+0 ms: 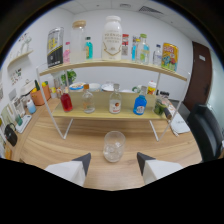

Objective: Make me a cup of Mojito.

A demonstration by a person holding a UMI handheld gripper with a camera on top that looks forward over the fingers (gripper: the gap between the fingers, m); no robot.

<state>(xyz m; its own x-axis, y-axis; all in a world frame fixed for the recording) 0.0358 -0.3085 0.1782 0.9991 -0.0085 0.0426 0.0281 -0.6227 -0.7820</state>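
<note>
Claw (114,163) open behind glass (114,145), shelf (107,113) beyond.

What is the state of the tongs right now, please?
Tongs: open, holding nothing; the glass stands on the table just ahead of them, apart from both fingers.

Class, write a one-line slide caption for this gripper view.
Open claw just short of an ice-filled glass, below a two-tier shelf of bottles.

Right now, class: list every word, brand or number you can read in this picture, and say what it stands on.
None can be read.
Top-shelf bottles: labels blurred.
Yellow can: print blurred.
Lower-shelf bottles: labels too small.
Glass, just ahead of the open tongs: no text.
</note>
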